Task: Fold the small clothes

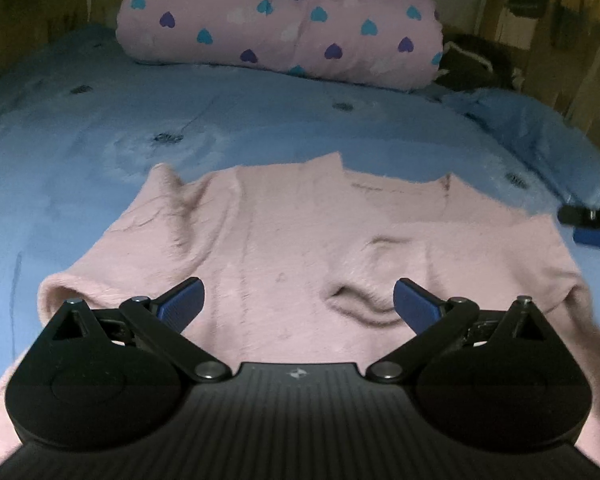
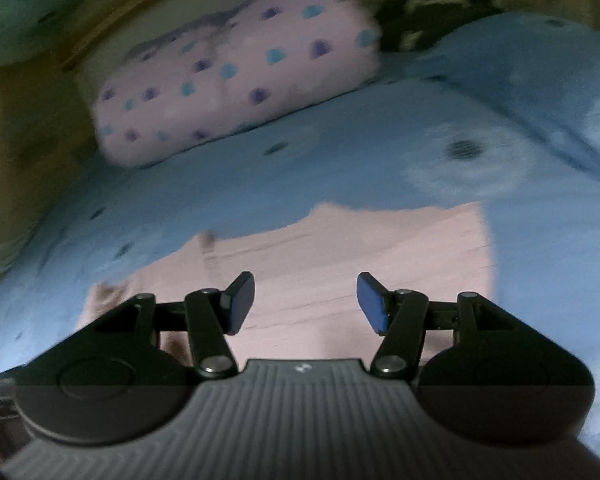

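on the blue bedspread a pink top lies beneath both empty, spread-apart tongs.

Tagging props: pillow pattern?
Pink pillow with teal, purple and white hearts; clearest in left wrist view.

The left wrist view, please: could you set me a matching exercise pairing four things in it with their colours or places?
Things:
1. sweater
2. bedspread
3. pillow
4. left gripper

Descriptions:
A. blue, under everything
B. pink with hearts, at the far end
C. plain pink, spread out flat
D. open above the pink fabric

Pairs: 1-C, 2-A, 3-B, 4-D
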Demonstrator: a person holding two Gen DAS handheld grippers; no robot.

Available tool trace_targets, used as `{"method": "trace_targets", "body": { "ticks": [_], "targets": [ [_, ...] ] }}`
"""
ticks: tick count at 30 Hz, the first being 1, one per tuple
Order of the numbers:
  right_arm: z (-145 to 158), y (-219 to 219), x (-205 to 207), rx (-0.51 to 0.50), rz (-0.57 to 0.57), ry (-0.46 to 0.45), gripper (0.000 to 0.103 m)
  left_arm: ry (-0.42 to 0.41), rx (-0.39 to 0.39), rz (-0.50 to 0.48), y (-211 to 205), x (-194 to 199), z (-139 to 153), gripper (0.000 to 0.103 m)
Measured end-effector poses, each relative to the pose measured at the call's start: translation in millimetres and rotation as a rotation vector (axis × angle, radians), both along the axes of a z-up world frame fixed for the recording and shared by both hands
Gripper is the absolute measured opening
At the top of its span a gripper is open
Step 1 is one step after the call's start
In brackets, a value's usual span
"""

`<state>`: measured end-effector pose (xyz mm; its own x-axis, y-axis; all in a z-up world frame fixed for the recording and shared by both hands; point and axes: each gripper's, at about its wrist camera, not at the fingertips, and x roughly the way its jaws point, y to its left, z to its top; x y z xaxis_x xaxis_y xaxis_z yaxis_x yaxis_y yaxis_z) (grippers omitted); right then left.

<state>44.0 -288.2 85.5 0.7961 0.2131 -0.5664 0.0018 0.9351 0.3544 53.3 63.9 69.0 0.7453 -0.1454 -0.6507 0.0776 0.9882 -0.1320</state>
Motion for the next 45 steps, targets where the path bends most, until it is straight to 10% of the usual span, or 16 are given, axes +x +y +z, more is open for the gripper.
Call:
{"method": "trace_targets", "body": {
  "ticks": [11,23,25,26,29,37,45],
  "targets": [
    [-34.1,-72.6,6.7,0.028,-0.204,0.074,0.061,0.017,-0.020,0.002,-38.3,27.8,0.6,0.094],
    [-32.5,-75.9,6.4,0.073,-0.193,0.113,0.061,0.158,-0.258,0.181,-42.0,56.1,-41.6,0.087],
    [-32.2,-78.1,6.1,0.063,-0.205,0.112,0.061,0.133,-0.224,0.119,-49.6,58.3,-40.0,0.070],
    [-32.4,-79.1,6.4,0.055,-0.210,0.113,0.061,0.125,-0.198,0.080,-53.1,59.7,-38.2,0.045],
    [-35.3,-82.4,6.6,0.050,-0.222,0.128,0.061,0.087,-0.169,-0.012,-55.4,62.2,-26.5,0.034],
    [-38.9,-84.4,9.6,0.006,-0.213,0.144,0.061,-0.092,0.191,-0.163,-48.0,57.5,13.9,0.034],
    [-45.6,-78.3,13.7,-0.029,-0.161,0.191,0.061,-0.062,0.174,-0.146,-16.5,47.2,7.6,0.070]
  ]
}}
